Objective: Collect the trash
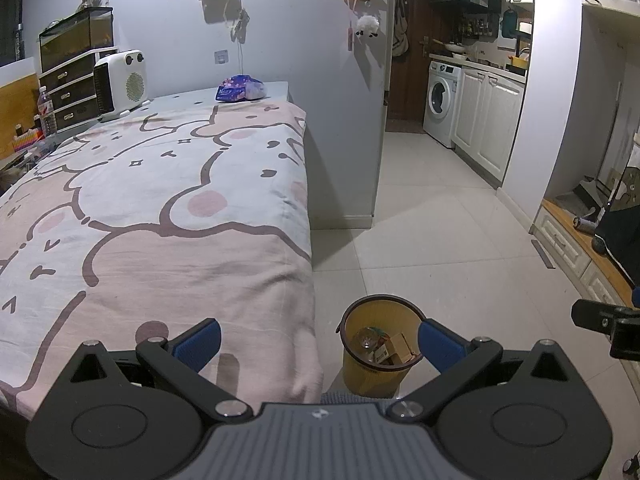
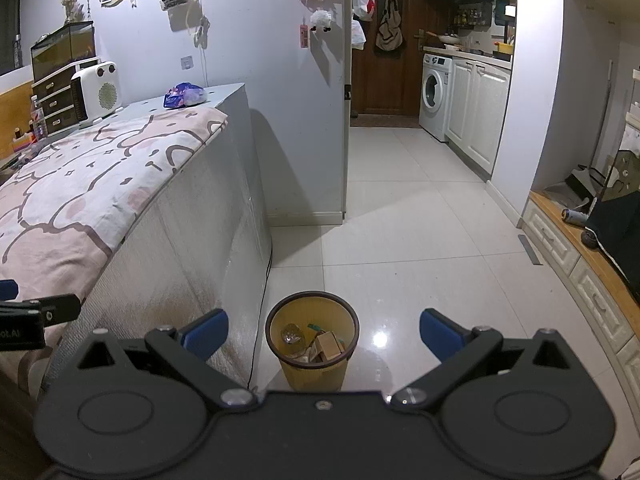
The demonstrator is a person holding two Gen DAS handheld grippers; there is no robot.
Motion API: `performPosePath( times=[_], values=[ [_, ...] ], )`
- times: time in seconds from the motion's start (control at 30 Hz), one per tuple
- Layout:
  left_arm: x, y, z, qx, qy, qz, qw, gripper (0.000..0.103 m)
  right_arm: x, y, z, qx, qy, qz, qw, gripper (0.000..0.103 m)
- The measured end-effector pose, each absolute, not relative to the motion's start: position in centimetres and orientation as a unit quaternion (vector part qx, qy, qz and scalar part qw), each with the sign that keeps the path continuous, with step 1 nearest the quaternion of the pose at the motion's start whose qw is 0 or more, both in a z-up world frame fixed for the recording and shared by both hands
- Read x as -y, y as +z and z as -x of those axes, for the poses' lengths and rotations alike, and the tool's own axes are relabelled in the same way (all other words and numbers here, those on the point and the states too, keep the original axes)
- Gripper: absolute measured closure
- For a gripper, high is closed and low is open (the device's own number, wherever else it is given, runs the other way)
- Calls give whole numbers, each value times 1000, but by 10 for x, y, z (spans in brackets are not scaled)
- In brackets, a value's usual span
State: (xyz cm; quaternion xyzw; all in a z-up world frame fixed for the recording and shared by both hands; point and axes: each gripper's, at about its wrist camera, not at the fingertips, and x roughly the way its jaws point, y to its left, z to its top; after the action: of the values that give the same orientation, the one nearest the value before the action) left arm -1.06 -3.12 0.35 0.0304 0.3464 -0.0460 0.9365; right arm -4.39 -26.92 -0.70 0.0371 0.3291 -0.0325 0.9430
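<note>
A yellow trash bin (image 1: 376,376) (image 2: 314,364) stands on the tiled floor beside the bed's near corner. It holds a clear crumpled item and small cardboard boxes (image 2: 326,346). My left gripper (image 1: 318,346) is open and empty, above the bed corner and the bin. My right gripper (image 2: 324,336) is open and empty, above and in front of the bin. A blue and purple plastic packet (image 1: 240,88) (image 2: 185,95) lies on the ledge at the far end of the bed.
The bed (image 1: 160,208) with a pink cartoon cover fills the left. A white heater (image 1: 120,84) and drawers stand at its far end. A cable (image 2: 260,312) runs down beside the bed. Kitchen cabinets and a washing machine (image 2: 434,94) stand far right. A low wooden bench (image 2: 580,248) lines the right.
</note>
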Motion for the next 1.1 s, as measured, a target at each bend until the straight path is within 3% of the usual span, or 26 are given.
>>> performPosePath(
  times=[1.1],
  values=[
    [33,7,10,-344,-47,-30,937,0,270,-6,45,-328,-35,-39,943,0]
  ],
)
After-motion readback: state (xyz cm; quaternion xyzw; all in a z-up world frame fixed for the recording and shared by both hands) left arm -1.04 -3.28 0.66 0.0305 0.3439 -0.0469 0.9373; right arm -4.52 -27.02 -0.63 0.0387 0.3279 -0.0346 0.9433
